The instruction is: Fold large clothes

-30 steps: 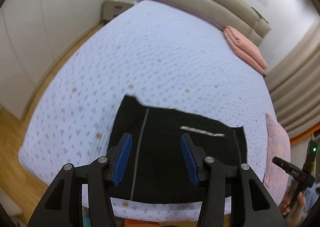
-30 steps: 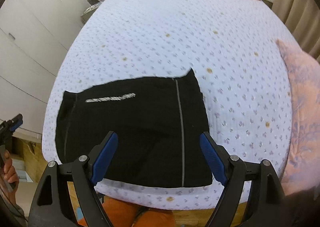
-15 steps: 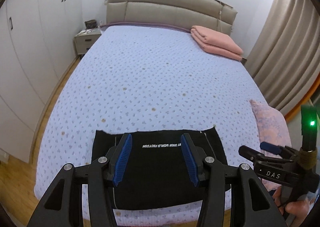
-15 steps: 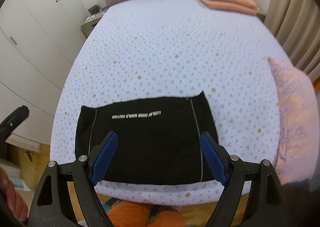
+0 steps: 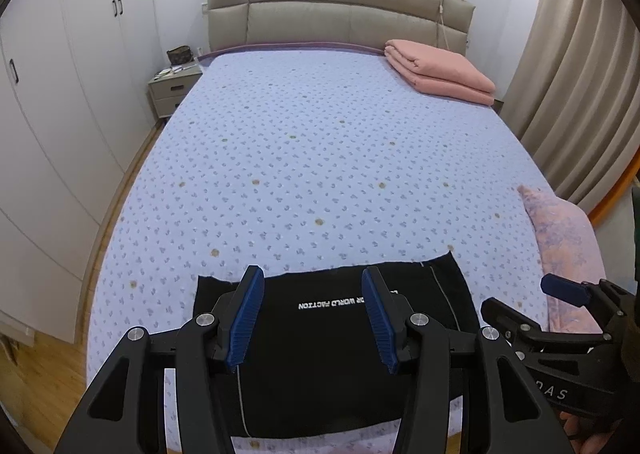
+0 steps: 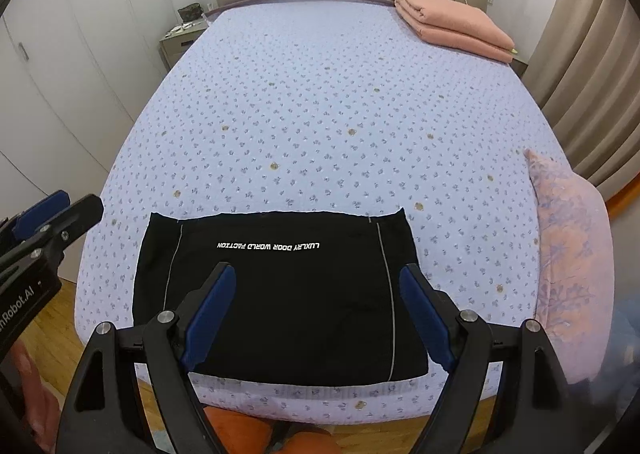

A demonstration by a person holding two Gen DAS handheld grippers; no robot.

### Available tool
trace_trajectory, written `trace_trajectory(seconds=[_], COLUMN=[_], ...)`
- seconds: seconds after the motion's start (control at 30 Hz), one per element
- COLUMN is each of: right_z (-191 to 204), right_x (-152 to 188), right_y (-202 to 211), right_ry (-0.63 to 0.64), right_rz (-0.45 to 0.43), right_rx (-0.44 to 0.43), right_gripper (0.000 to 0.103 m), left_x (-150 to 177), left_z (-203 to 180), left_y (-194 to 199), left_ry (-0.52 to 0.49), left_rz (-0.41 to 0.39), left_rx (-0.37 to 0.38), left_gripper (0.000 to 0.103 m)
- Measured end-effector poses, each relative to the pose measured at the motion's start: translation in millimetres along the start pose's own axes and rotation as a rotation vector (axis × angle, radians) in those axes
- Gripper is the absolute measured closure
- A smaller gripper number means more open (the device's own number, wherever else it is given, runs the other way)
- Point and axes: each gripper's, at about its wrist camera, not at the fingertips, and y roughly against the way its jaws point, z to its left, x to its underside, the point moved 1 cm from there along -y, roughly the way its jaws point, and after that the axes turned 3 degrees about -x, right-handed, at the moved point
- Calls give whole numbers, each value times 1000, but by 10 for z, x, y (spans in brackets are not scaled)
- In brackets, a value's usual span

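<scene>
Black folded garment (image 6: 280,294) hugs the bed's (image 6: 340,113) near edge, both grippers clear.

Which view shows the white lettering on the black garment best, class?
The right wrist view: the whole line of white lettering on the black garment is clear. In the left wrist view, the left tool hides part of it.

Black garment (image 6: 280,294): matt smooth cloth, folded flat. Bedspread (image 6: 320,113): quilted, dimpled cloth. Headboard (image 5: 340,9): padded, leather-like, low sheen. Floor (image 5: 36,386): glossy wood. Gripper pads (image 6: 208,310): ribbed blue, rubbery; arms matt black plastic, shiny metal pins.
</scene>
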Motion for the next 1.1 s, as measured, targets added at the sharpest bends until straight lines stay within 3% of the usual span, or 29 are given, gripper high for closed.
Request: trace_trajectory(seconds=[0.3, 0.67, 1.1], right_z=[-79, -137, -45], right_x=[-174, -436, -536], right_y=[-309, -563, -708], right_ry=[-43, -55, -42], right_rz=[55, 87, 113], right_rx=[-9, -9, -18], right_gripper=[17, 17, 17], left_x=[-176, -417, -459], left_z=[59, 72, 161], left_y=[-316, -541, -638], left_ry=[9, -15, -4], left_rz=[58, 60, 70], left_rx=[5, 7, 6], left_gripper=[50, 50, 50])
